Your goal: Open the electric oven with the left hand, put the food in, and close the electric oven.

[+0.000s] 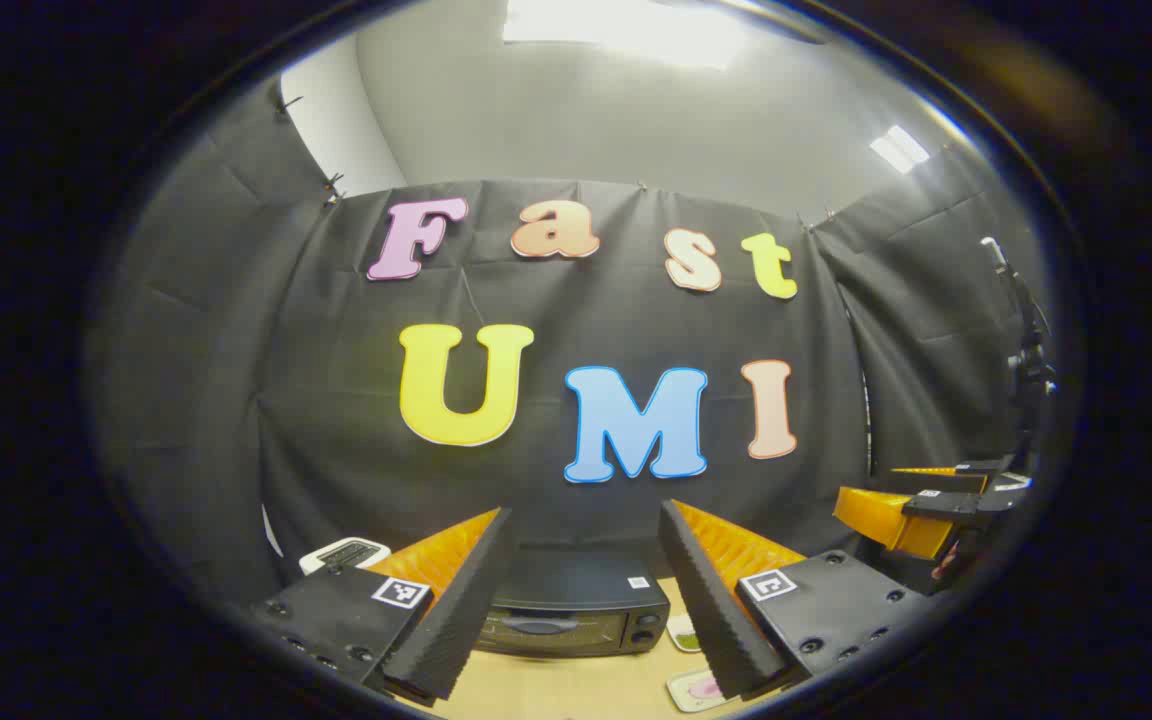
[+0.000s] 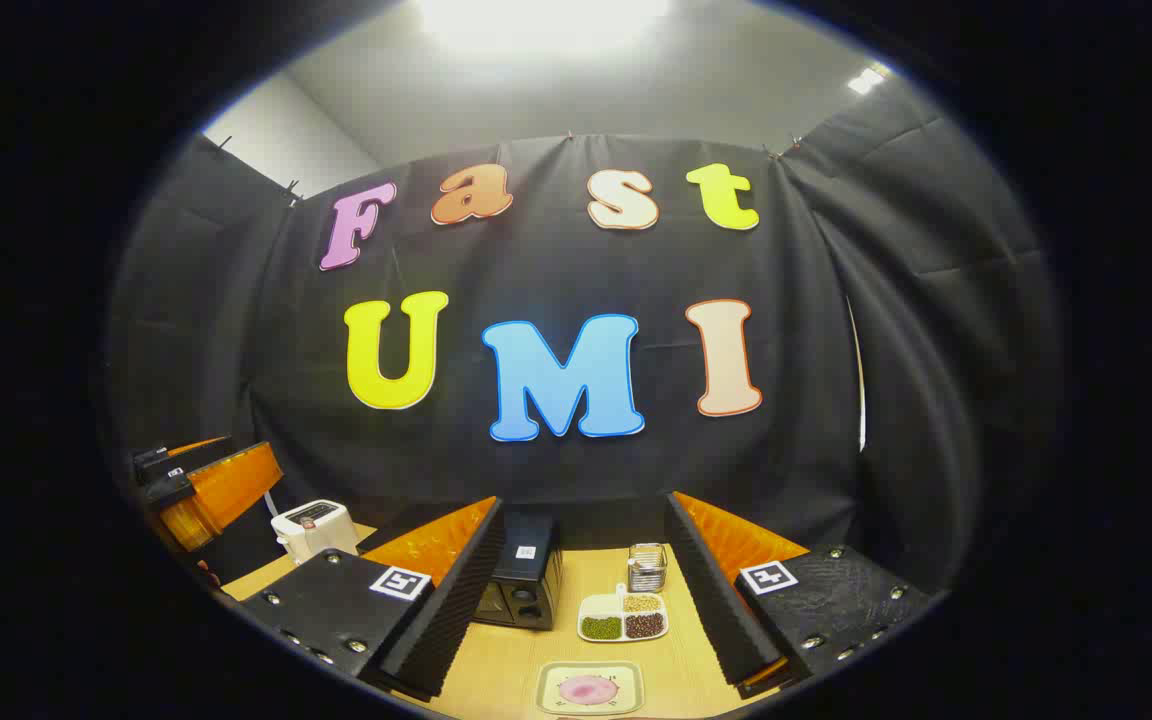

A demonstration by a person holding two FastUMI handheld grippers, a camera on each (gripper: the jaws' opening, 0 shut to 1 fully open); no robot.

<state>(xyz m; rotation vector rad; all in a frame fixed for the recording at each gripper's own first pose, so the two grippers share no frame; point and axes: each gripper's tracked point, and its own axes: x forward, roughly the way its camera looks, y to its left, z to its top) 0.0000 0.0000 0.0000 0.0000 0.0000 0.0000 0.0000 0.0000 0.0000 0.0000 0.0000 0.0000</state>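
Step in hand: I judge it the approach to the oven door; nothing is gripped yet.
Left gripper point(image 1: 584, 590): jaws spread wide, empty, held above the surface point(image 1: 556, 690) and aimed at the electric oven point(image 1: 576, 615).
Electric oven: stands at the back of the surface, door shut, handle across the upper front.
Right gripper point(image 2: 584, 600): jaws spread, empty, hovering over the food plate point(image 2: 589, 688).
Food: pink item on a square plate at the near edge, well apart from the oven.
Other items: divided tray of beans point(image 2: 622, 617), toaster point(image 2: 311, 528).
Recommendation: I would lower the left gripper, level its jaws with the handle, close squarely, then pull down along the hinge arc.
Risk: the light oven may slide if pulled outward.
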